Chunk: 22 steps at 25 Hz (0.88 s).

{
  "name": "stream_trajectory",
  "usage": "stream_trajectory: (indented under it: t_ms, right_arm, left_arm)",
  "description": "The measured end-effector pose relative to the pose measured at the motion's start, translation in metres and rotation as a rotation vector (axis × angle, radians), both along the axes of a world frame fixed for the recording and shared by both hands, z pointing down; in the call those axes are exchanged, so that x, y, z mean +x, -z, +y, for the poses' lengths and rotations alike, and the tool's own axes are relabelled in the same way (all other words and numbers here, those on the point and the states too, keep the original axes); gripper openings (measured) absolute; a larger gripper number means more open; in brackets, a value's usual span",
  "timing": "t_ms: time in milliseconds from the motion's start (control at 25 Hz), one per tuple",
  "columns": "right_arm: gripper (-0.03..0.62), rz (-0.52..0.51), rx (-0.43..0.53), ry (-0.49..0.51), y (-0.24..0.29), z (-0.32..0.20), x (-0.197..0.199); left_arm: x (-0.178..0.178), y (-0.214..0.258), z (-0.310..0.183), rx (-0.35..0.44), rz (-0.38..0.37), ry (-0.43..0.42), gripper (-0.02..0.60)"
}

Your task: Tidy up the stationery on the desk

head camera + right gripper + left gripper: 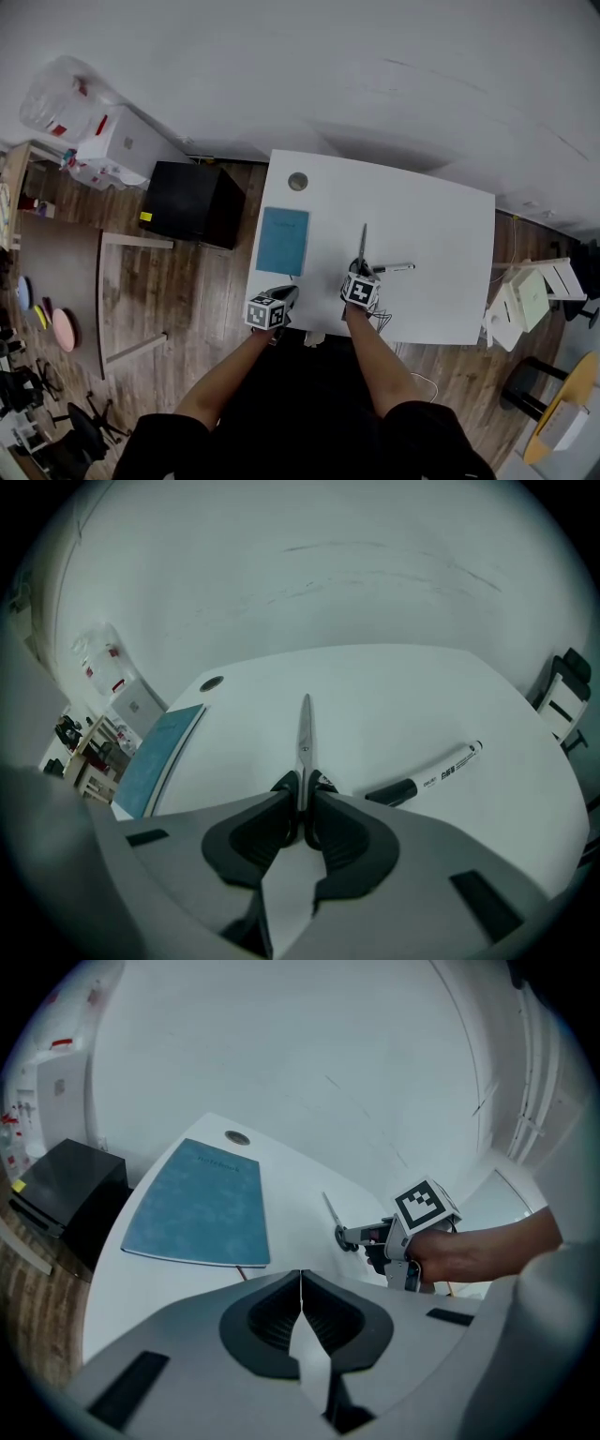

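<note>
Right gripper view — the right gripper (302, 803) pinches scissors (305, 731) by the handle between its fingers (258, 832), a marker (441, 772) near on the white surface (394, 691) — the left gripper's (300, 1283) fingers pressed together, empty.

**Scissors half hidden in the jaws, and small things that cannot be made out**

In the right gripper view the scissors (304, 728) show only their blades. The handles are hidden between and behind the jaws of the right gripper (302, 787), and in the head view the gripper itself covers them. The print on the marker pen (429, 778) is too small to read. The gripper's body cuts off the near corner of the notebook (157, 757). In the left gripper view a thin reddish stick (241, 1273) pokes out from under the notebook, the rest of it hidden. In the head view a wiry thing (382, 323) at the near edge of the desk (441, 234) lies partly behind the right forearm (380, 370) and cannot be identified.
</note>
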State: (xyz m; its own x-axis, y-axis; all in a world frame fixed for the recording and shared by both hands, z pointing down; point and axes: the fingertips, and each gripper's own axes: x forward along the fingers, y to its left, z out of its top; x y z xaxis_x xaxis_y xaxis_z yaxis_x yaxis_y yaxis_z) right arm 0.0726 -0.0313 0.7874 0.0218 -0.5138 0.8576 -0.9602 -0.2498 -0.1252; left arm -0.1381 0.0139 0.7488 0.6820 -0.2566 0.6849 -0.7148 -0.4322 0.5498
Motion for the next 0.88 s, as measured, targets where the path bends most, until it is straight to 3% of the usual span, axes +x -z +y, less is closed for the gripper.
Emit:
stream_trajectory:
  t_ms: [320,560,880]
  right_arm:
    - [0.115,-0.096,0.058,-0.057,0.015,0.001,-0.002]
    - [0.12,-0.12,0.115,0.115,0.034,0.018,0.004]
    - [0.119,-0.087,0.177,0.351,0.058,0.028,0.051]
  left_arm:
    - [-0.004,-0.002,0.008,0.007,-0.008,-0.004,0.015]
    - [0.011,-0.006,0.011,0.013,-0.012,-0.021,0.015]
    - [0.086,0.001,0.011,0.041,0.0,-0.08,0.015]
